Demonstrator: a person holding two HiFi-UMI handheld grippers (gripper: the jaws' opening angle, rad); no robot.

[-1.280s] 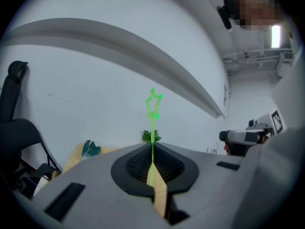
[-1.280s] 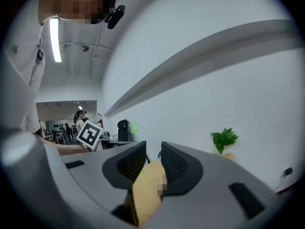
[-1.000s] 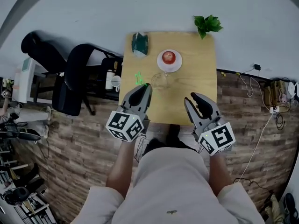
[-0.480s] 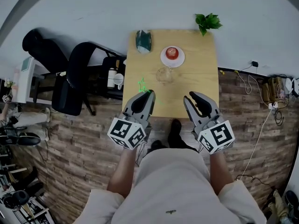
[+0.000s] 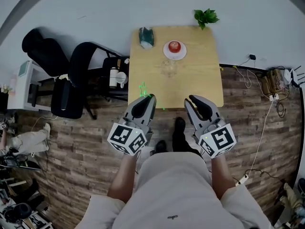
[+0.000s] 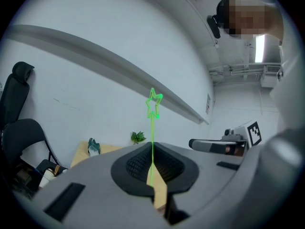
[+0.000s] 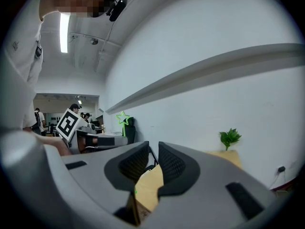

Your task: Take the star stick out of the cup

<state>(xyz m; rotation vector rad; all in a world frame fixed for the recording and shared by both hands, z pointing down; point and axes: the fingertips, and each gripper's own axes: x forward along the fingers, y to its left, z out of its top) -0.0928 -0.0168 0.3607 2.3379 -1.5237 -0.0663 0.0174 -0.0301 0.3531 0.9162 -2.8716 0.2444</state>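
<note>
Holding the green star stick (image 6: 152, 128) in the left gripper (image 5: 148, 98), with both pads pinched shut on the thin stem and the star end pointing up, clear of the gripper tips. Seen from the head view over the near left part of the wooden tabletop (image 5: 200, 75), close to its left edge, out of the clear glass cup (image 5: 168, 68) and well apart from it. Leaving that cup upright near the middle of the tabletop, just in front of a white plate (image 5: 167, 54) carrying a red apple (image 5: 174, 46) by the far edge. Showing a crumpled teal bag (image 5: 146, 36) at the far left corner and a small green plant (image 5: 205, 16) at the far right corner. Keeping the right gripper (image 7: 152, 151) off the near edge toward the right corner, level with the left one and apart from it, closing with only a narrow slit between the ribbed pads and nothing in that slit. Taking in a black office chair (image 5: 78, 70) on the wood-plank floor (image 5: 267, 142), beside the left edge of the tabletop.
</note>
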